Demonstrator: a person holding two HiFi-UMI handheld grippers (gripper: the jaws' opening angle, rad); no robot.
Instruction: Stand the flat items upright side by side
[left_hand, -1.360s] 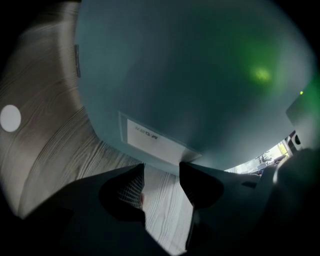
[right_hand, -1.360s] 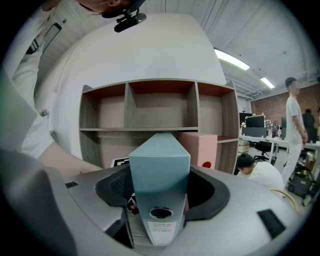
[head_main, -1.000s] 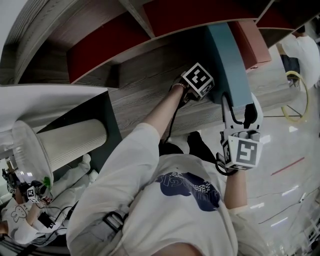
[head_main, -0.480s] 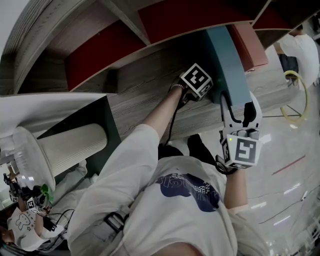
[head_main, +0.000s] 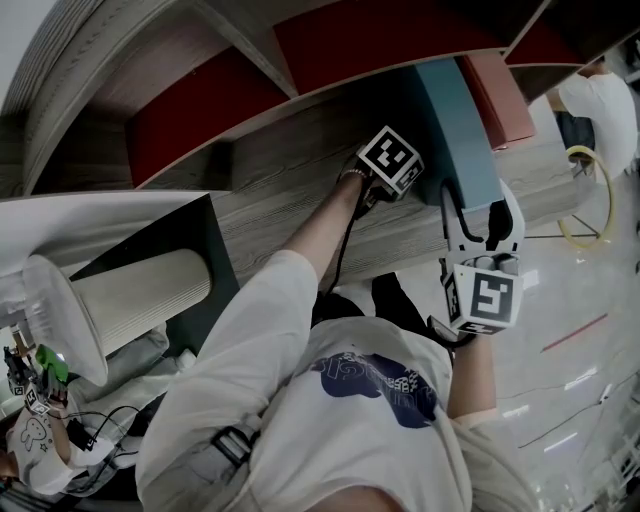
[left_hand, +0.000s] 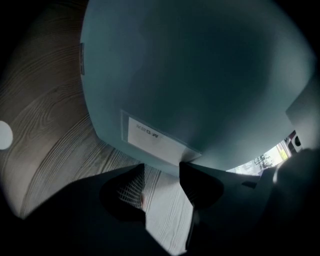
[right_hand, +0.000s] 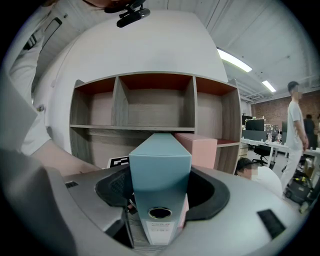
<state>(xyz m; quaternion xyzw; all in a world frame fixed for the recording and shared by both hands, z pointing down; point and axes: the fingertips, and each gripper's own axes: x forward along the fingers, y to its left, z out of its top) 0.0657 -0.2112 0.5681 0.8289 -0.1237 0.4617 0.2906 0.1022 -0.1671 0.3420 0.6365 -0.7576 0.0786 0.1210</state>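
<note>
**head view, with the two gripper views.** the teal cardboard lever-arch binder (head_main: 455, 130) stood upright on the grey wood-grain shelf board (head_main: 290, 165), right of centre in the frame. the pink cardboard binder (head_main: 503, 88) stood just beside it, toward the right edge. the right gripper (head_main: 477, 213) was clamped across the teal binder's near end, one jaw on each cover, with the spine's finger hole and label facing its camera. the left gripper (head_main: 398, 168) sat by the binder's left-hand cover, jaws apart, with only bare shelf board between them. its own view was too dark at the bottom to show whether the tips touched that cover.

**hazards, as judged.**
- (a) the spine end lay close to the shelf's front edge, at the lower right of the frame. a backward tug while the clamp was on would probably have dragged the binder off the board.
- (b) a tall, narrow binder has little footing. letting go while it leaned could have tipped it left, where nothing but the open left gripper stood.
- (c) a sideways push from the left gripper could have driven it into the pink binder and skewed both.
</note>
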